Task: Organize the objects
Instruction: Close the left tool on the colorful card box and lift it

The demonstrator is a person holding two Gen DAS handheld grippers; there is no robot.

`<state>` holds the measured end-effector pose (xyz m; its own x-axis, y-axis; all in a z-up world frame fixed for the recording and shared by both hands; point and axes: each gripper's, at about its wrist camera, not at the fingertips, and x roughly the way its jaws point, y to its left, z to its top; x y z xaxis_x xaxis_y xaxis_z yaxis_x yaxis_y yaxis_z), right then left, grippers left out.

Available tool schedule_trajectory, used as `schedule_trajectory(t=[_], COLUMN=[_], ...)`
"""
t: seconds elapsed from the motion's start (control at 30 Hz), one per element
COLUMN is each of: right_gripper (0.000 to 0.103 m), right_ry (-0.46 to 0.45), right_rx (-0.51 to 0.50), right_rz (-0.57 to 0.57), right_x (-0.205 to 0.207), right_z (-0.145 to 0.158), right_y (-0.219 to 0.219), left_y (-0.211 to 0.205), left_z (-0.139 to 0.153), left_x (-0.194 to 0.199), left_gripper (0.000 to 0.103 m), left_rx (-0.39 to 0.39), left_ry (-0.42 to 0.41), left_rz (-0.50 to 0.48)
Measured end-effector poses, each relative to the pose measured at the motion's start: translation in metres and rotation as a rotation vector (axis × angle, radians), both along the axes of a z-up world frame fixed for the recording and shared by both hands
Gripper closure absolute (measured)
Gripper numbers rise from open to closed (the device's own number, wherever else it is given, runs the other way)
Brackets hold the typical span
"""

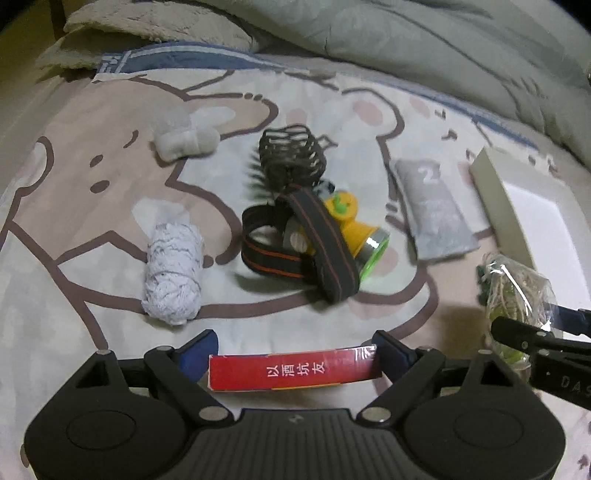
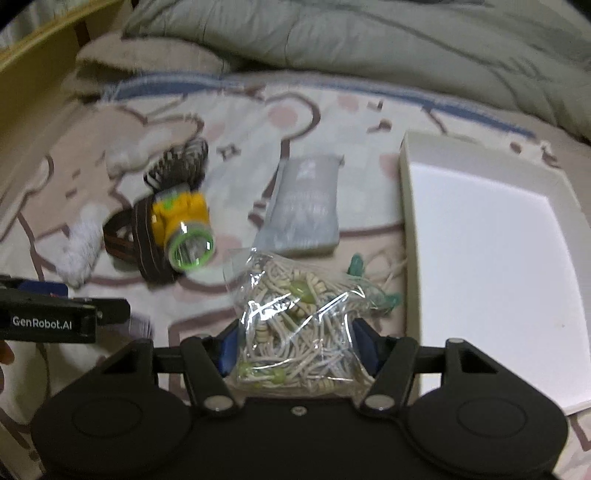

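Note:
My left gripper [image 1: 293, 356] is shut on a red box [image 1: 291, 371] with white Chinese characters, held low over the bedsheet. My right gripper [image 2: 295, 345] is shut on a clear plastic bag of string lights [image 2: 295, 314]; the bag also shows at the right of the left wrist view [image 1: 517, 295]. On the sheet lie a yellow headlamp with a black strap [image 1: 325, 236], a black mesh holder with a comb [image 1: 291, 155], a white rolled cloth [image 1: 173, 273], a white sock bundle [image 1: 184, 136] and a grey pouch [image 1: 432, 206]. A white open box [image 2: 491, 251] sits right of the bag.
A grey-green quilt [image 2: 369, 37] is bunched along the back of the bed. A pillow [image 1: 155, 26] lies at the back left. The left gripper's side [image 2: 62, 317] shows at the left edge of the right wrist view.

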<state>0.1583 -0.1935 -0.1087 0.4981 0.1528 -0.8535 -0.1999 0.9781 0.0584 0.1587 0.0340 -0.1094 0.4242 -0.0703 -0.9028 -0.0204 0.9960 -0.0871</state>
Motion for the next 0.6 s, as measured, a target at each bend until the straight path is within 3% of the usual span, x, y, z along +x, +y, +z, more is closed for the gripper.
schedule_trajectory(t=[0.17,0.33,0.5,0.6], right_gripper=[0.039,0.039,0.039,0.039], right_ry=[-0.061,-0.044,-0.031,-0.019], right_rx=[0.02,0.02,0.013,0.015], right_rz=[-0.024,-0.029,-0.012,-0.009], right_x=[-0.001,-0.007,-0.013,-0.014], right_z=[0.018,0.017,0.014,0.012], right_y=[-0.011,-0.016,-0.018,-0.021], left_y=[-0.002,-0.006,-0.027,-0.026], left_z=[0.007,-0.013,-0.024,-0.034], left_x=[-0.003,-0.01,-0.033,-0.049], left_gripper=[0.013,0.013,0.013,0.012], left_rx=[-0.003,-0.004,0.097,0.074], left_ry=[-0.015,0.087,0.115,0.182], left_rz=[0.006,-0.012,-0.119,-0.136])
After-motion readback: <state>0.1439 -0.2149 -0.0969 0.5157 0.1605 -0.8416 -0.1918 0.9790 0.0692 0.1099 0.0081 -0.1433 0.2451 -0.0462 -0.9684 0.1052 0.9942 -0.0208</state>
